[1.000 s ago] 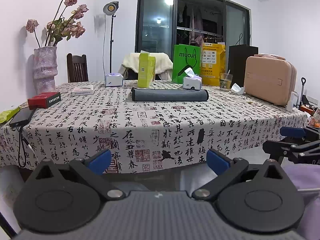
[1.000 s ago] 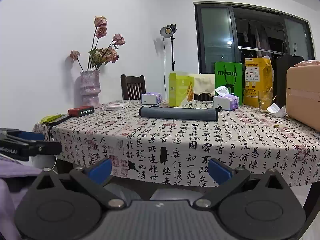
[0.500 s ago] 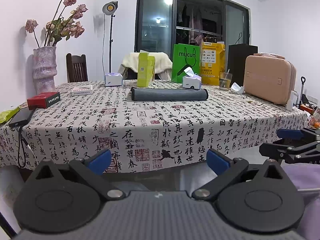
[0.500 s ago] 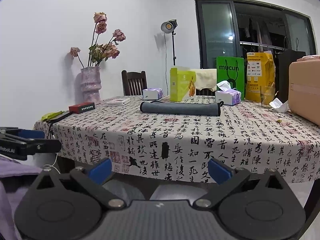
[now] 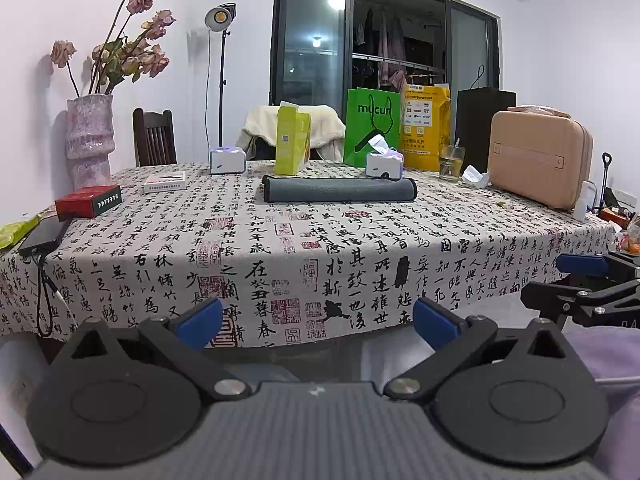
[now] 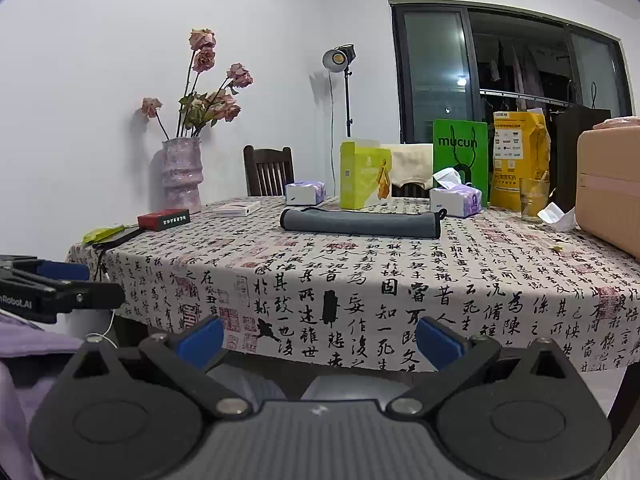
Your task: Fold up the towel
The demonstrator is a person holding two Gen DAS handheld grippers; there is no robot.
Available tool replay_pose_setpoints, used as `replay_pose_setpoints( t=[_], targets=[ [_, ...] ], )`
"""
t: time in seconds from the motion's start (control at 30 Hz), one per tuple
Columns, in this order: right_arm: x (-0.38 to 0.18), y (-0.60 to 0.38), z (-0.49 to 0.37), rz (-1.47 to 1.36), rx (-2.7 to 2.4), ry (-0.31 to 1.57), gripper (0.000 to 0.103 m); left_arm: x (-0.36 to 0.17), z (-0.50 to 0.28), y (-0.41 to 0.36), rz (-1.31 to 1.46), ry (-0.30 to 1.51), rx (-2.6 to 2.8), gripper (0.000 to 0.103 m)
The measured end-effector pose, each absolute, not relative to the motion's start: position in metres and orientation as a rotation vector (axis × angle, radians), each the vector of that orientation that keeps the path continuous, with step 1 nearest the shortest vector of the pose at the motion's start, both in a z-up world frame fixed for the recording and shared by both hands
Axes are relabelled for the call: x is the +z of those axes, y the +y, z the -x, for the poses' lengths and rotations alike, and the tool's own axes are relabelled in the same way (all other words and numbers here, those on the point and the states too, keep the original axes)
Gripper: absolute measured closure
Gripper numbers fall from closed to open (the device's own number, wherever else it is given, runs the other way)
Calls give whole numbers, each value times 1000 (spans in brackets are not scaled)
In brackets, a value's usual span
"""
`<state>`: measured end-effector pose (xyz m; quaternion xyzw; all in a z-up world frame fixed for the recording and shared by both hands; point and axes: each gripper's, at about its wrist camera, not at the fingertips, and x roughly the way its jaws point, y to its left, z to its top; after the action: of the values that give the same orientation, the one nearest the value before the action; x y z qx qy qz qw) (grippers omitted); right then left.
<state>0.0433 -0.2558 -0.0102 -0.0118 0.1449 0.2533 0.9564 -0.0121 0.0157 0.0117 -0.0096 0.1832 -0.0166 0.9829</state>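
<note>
A dark grey towel point(image 5: 339, 191) lies folded into a long flat strip across the far middle of the table; it also shows in the right wrist view point(image 6: 360, 222). My left gripper point(image 5: 318, 322) is open and empty, held below and in front of the table's front edge. My right gripper point(image 6: 318, 336) is open and empty, also low in front of the table. Each gripper shows at the edge of the other's view, the right gripper point(image 5: 580, 280) and the left gripper point(image 6: 60, 284). Both are far from the towel.
The table point(image 5: 280, 248) has a calligraphy-print cloth. Behind the towel stand a yellow-green box point(image 5: 292, 146), two tissue boxes point(image 5: 227, 161), a green bag point(image 5: 372, 126), a glass point(image 5: 451, 162). A pink case point(image 5: 538, 158) sits right; a red box point(image 5: 88, 201), phone point(image 5: 44, 234), vase point(image 5: 89, 142) left.
The right gripper has dropped slightly and eased toward the left. The left gripper has barely moved. The towel has not moved.
</note>
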Motion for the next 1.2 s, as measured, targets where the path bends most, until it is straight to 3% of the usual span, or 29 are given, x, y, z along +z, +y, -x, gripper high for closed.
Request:
replay_pose_setpoints(
  t=[1.2],
  targets=[
    [-7,-255,-43,23,525,283,0,16,13,16,9,362,-34,0]
  ],
)
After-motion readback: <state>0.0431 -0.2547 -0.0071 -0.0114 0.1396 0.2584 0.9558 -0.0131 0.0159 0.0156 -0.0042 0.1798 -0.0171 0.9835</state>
